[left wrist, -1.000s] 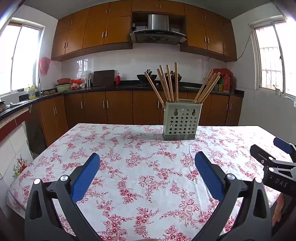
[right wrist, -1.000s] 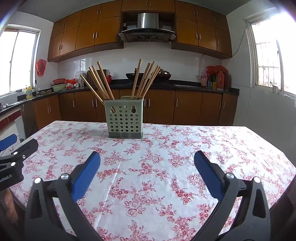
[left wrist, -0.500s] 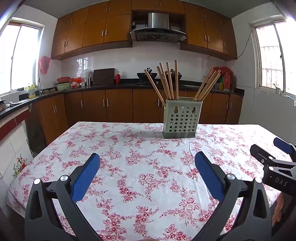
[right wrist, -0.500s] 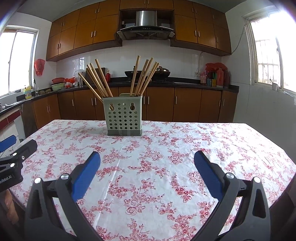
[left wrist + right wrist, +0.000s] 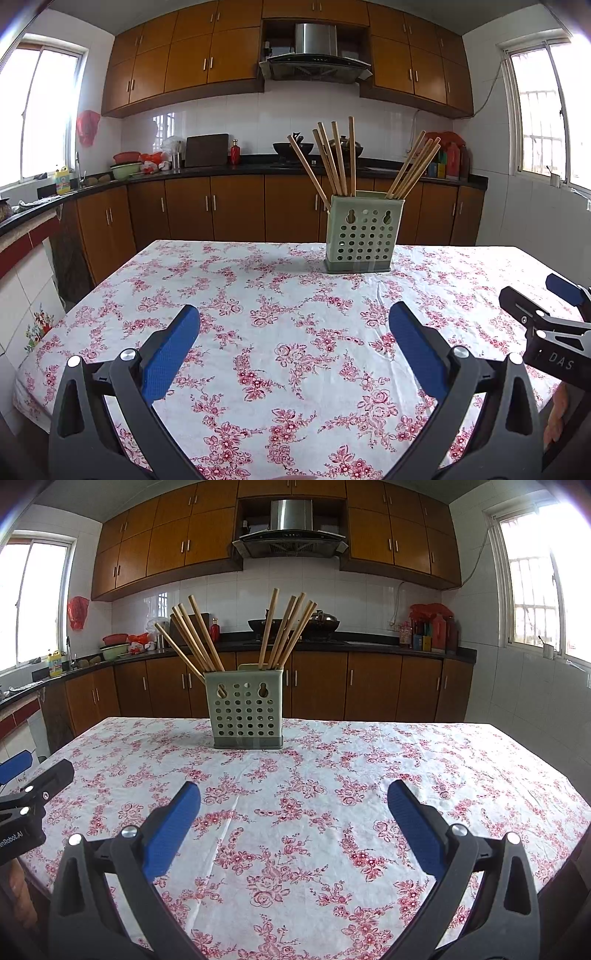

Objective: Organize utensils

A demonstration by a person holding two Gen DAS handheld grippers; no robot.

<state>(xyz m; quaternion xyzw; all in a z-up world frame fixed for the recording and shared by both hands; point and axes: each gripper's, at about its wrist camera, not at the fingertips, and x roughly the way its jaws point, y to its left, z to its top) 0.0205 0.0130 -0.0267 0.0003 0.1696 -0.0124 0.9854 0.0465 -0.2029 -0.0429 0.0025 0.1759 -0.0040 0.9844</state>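
A pale green perforated holder point(image 5: 364, 230) stands upright at the floral table's point(image 5: 258, 332) far side, wooden chopsticks point(image 5: 195, 635) fanning from 2 sides, while the left gripper point(image 5: 294, 325) and right gripper point(image 5: 294, 801) hover near, jaws apart, empty.

Your two wrist cameras sit low over the near tabletop point(image 5: 295, 350) edge, side by side, facing forward. Both share the utensil holder point(image 5: 245, 712) ahead; each catches the other gripper at its frame edge.

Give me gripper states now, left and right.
Left gripper: open, holding nothing, above the tablecloth.
Right gripper: open, holding nothing.
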